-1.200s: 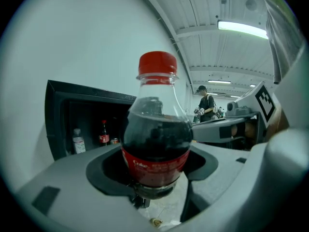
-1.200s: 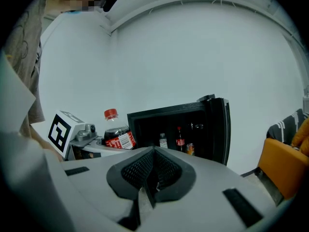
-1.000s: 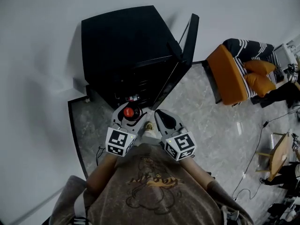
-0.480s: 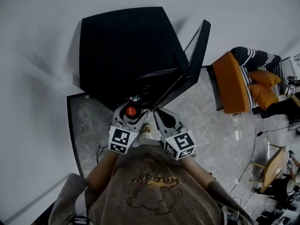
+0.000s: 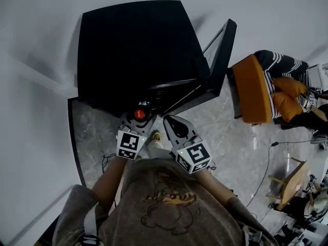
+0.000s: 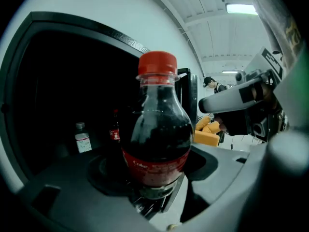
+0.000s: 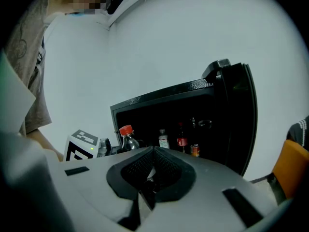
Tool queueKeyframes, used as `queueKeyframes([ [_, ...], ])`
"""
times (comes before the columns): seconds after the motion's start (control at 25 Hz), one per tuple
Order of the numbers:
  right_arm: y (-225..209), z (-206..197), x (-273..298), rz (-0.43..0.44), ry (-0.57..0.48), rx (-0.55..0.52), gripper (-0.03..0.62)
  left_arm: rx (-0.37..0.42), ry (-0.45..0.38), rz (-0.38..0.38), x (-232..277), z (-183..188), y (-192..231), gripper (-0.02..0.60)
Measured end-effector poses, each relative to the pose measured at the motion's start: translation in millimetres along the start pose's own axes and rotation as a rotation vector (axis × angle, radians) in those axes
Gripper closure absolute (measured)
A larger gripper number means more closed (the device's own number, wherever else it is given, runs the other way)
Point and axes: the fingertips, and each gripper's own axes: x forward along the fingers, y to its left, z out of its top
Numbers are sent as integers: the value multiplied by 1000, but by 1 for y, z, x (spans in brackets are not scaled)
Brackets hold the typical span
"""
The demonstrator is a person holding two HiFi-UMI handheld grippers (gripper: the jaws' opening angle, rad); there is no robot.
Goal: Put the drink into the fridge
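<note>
Now | left gripper [image 6: 155, 195] clamps cola bottle [image 6: 157, 129] | right gripper [image 7: 152, 171] jaws together, empty

The fridge [image 5: 133, 45] stands open, its door [image 5: 221, 47] swung out to the right, so its mouth is unblocked before the left gripper [image 5: 137, 121] and the cola bottle [image 6: 157, 139] it clamps. Inside, a small clear bottle [image 7: 164, 140], a dark bottle [image 7: 182, 138] and a can [image 7: 195, 150] stand side by side, set back from the shelf's front edge.

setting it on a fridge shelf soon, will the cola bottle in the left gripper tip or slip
The cola bottle looks nearly full of dark liquid, so probably heavy for its size. Tall, narrow and gripped low by the left gripper, it may tip. Its smooth plastic could slip.
</note>
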Motion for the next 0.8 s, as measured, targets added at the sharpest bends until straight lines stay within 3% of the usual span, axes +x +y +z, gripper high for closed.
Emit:
queueKeyframes([
  [0.8, -18, -12, 6, 28, 43, -27, 572, -27, 40, 88, 62, -40, 46, 272],
])
